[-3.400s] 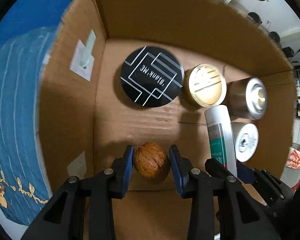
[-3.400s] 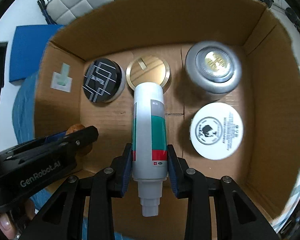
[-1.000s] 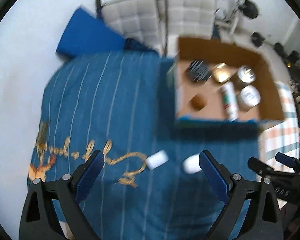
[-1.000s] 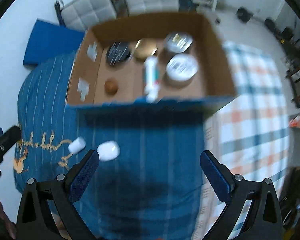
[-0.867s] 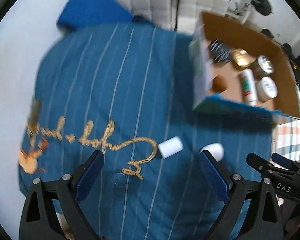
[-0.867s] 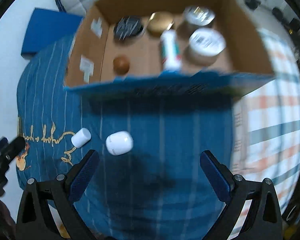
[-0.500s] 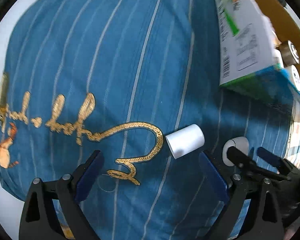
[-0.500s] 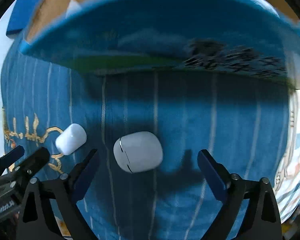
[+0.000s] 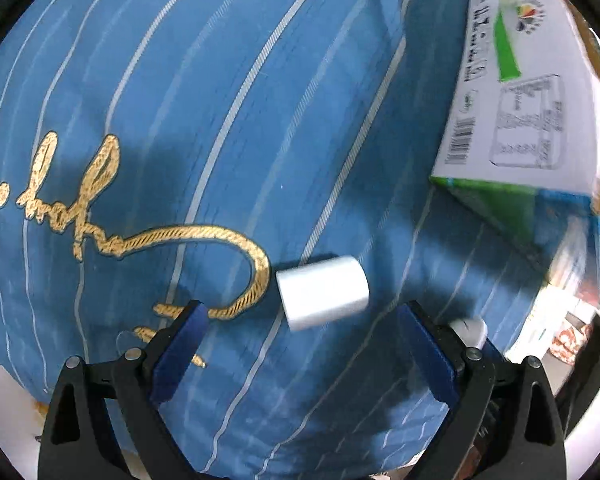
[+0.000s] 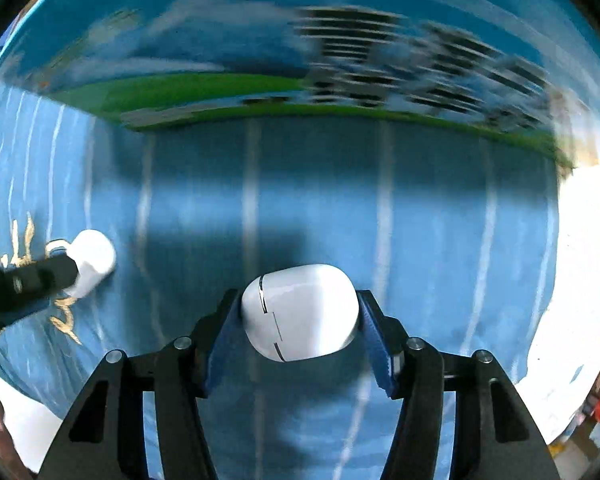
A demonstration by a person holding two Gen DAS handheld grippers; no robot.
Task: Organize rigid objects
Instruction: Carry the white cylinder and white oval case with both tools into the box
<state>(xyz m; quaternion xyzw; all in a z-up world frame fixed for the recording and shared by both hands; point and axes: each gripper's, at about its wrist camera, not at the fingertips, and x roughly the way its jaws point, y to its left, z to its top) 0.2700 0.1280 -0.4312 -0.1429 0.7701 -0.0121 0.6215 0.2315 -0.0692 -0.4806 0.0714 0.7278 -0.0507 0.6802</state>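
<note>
A small white cylinder lies on its side on the blue striped cloth. My left gripper is open, its jaws wide apart, with the cylinder just ahead between the fingertips. A white rounded earbud case lies on the cloth between the pads of my right gripper, which are closed against its sides. The cylinder also shows at the left of the right wrist view, partly behind the left gripper's finger.
The cardboard box with printed white, green and blue sides stands at the right of the left wrist view and fills the top of the right wrist view, blurred. Gold embroidery marks the cloth. The cloth's edge and white floor lie right.
Both grippers have dropped from above the box to the cloth. The left now frames the white cylinder. The right has closed from wide open onto the earbud case.
</note>
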